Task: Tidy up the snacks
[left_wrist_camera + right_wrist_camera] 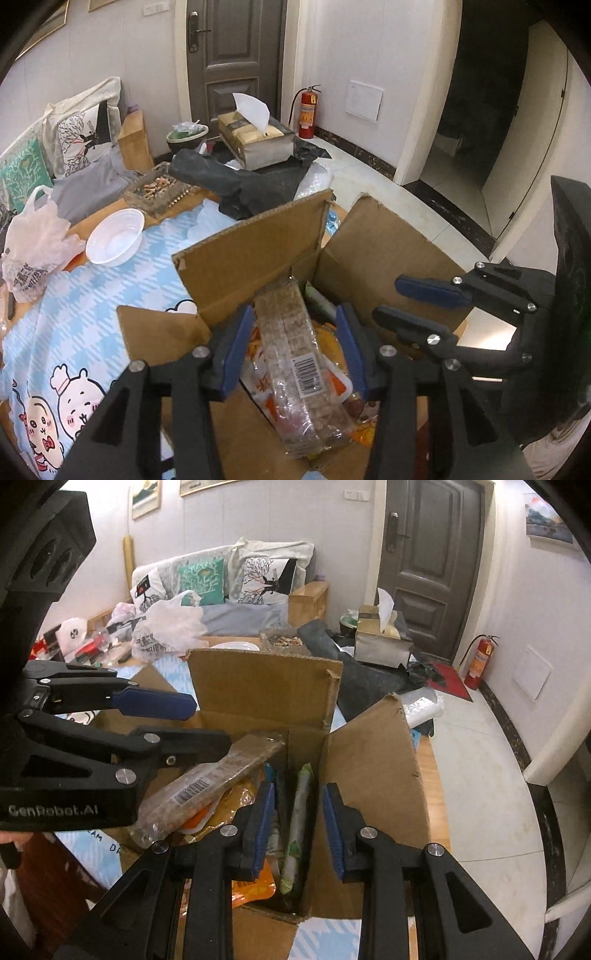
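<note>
An open cardboard box (369, 243) (258, 683) stands on the blue tablecloth with snack packs inside. A long clear pack of brown bars (295, 343) (207, 779) with a barcode lies slanted on orange packets (225, 805). My left gripper (295, 347) (212, 722) is over it, open: the blue pads stand clear of the pack on both sides. A green-and-white stick pack (299, 812) stands against the box's right wall. My right gripper (298, 827) (388, 301) hovers over it with only a narrow gap between its jaws and nothing gripped.
Behind the box are a white bowl (114, 236), a plastic bag (33, 240), a glass tray of butts (159, 188), a black bag (236, 181) and a tissue box (258, 136). The table edge and tiled floor (480, 775) lie to the right. A sofa with cushions (229, 576) stands behind.
</note>
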Motion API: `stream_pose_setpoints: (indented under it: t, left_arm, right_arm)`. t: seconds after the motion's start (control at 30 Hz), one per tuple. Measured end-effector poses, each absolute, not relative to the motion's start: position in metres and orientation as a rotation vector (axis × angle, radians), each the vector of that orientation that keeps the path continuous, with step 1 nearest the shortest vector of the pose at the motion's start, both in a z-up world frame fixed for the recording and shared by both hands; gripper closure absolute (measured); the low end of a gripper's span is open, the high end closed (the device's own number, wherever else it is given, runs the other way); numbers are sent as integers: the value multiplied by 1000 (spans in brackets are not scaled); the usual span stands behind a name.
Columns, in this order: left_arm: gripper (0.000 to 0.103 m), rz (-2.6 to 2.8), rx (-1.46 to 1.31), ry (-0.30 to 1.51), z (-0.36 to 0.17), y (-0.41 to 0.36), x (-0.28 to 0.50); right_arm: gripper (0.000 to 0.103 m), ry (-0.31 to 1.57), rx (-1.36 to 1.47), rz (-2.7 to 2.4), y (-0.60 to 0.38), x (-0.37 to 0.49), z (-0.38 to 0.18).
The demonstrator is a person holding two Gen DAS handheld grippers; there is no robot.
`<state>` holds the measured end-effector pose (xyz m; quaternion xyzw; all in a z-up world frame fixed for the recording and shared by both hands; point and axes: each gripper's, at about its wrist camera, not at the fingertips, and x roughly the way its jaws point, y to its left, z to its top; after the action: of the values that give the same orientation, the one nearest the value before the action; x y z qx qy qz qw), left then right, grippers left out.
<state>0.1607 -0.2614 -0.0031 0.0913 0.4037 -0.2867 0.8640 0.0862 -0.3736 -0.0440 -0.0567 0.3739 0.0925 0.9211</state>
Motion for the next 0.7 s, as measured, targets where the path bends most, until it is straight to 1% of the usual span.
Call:
stream_pose_setpoints:
  t: [0.03, 0.2, 0.23, 0.27, 0.3, 0.43, 0.5, 0.57, 0.7]
  left_arm:
    - [53, -604, 186, 839, -1, -259, 160]
    - [34, -608, 143, 772, 15, -241, 150]
    - [32, -607, 133, 749, 20, -235, 146]
    - [25, -599, 122, 723, 25, -230, 142]
    - [21, -592, 113, 694, 30, -224, 137]
    - [17, -567, 95, 582, 48, -200, 115]
    - [10, -536, 89, 524, 56, -186, 104]
    - [7, -496, 82, 459, 64, -171, 91]
    - [4, -399, 52, 353, 73, -134, 67]
  right_arm:
    - [80, 763, -112, 189, -374, 84, -42]
    - [80, 736, -106, 190, -375, 76, -34]
    - [77, 726, -100, 196, -375, 73, -32]
    - [72, 711, -90, 208, -376, 70, -29]
    - [70, 693, -81, 224, -375, 65, -27]
    - [63, 613, -51, 262, -376, 53, -15]
    - [58, 571, -42, 270, -374, 48, -8]
    - [54, 515, -36, 280, -370, 39, -1]
    - [49, 378, -51, 306, -354, 16, 15]
